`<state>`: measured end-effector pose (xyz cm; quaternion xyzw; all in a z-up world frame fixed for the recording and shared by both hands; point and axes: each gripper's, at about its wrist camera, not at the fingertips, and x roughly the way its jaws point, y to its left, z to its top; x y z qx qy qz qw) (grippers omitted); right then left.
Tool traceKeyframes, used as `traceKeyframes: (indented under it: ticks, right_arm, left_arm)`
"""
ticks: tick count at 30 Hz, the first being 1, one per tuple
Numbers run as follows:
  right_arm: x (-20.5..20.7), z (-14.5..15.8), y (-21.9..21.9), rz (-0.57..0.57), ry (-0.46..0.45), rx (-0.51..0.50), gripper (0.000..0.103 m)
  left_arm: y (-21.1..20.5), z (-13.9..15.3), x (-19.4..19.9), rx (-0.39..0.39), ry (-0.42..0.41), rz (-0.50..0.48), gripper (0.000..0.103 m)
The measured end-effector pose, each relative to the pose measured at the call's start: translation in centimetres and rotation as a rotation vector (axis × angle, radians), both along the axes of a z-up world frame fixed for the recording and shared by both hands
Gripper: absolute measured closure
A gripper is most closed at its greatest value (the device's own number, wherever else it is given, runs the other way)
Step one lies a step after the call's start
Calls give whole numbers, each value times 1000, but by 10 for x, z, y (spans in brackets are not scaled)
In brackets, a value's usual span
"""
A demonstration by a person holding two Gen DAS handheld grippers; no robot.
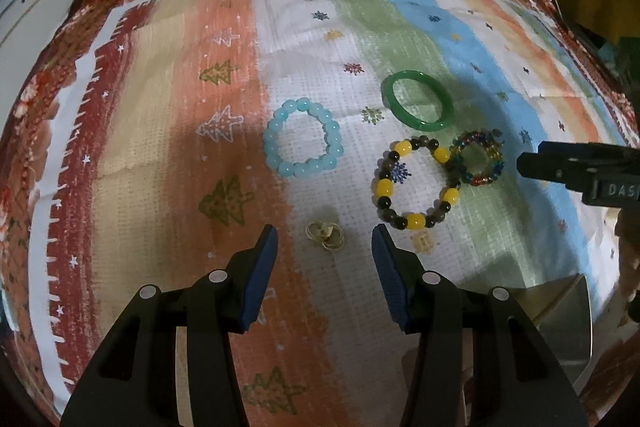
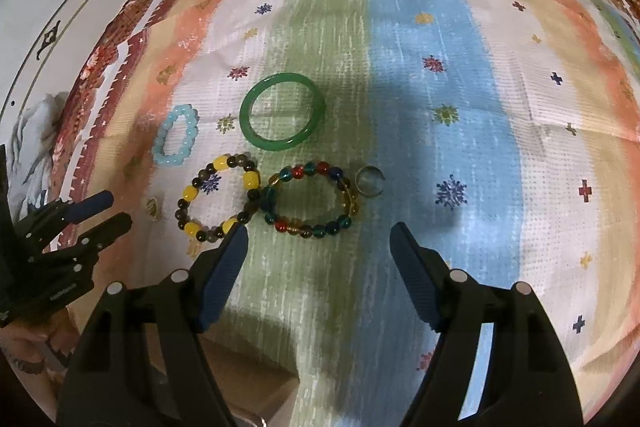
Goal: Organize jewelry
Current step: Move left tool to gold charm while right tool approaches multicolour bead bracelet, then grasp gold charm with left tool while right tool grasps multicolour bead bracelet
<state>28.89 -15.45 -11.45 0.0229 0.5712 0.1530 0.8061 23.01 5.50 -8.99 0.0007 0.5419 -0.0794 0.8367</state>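
Step in hand: approach, nothing picked up yet. Left gripper (image 1: pixel 324 247) fingers spread wide, empty, straddling a small gold-coloured metal trinket (image 1: pixel 324 235), possibly earrings, on the striped cloth tabletop (image 1: pixel 160 107). Next: lower, close on it. Right gripper (image 2: pixel 318 247) equally wide, empty, just short of the multicoloured glass-bead bracelet (image 2: pixel 310 199); green jade-like bangle (image 2: pixel 282 111) beyond.

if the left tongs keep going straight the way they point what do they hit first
Most likely the small gold earrings, lying on the tablecloth just ahead of the open left tongs. Beyond that is the light blue bead bracelet. Depth is hard to judge.
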Motion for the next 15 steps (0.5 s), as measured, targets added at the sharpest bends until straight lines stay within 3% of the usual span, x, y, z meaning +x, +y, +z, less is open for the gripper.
traceKeyframes:
  ticks: [4, 7, 11, 15]
  right_arm:
    - [7, -8, 0, -10, 18, 0, 30]
    - [11, -14, 0, -17, 34, 6, 30]
    - [16, -21, -2, -30, 67, 38, 38]
    - [19, -25, 0, -27, 68, 10, 38]
  left_arm:
    - [2, -7, 6, -29, 30, 10, 54]
    - [0, -13, 9, -22, 42, 4, 54]
    - [-3, -21, 16, -2, 61, -1, 54]
    - [-3, -29, 20, 7, 81, 0, 54]
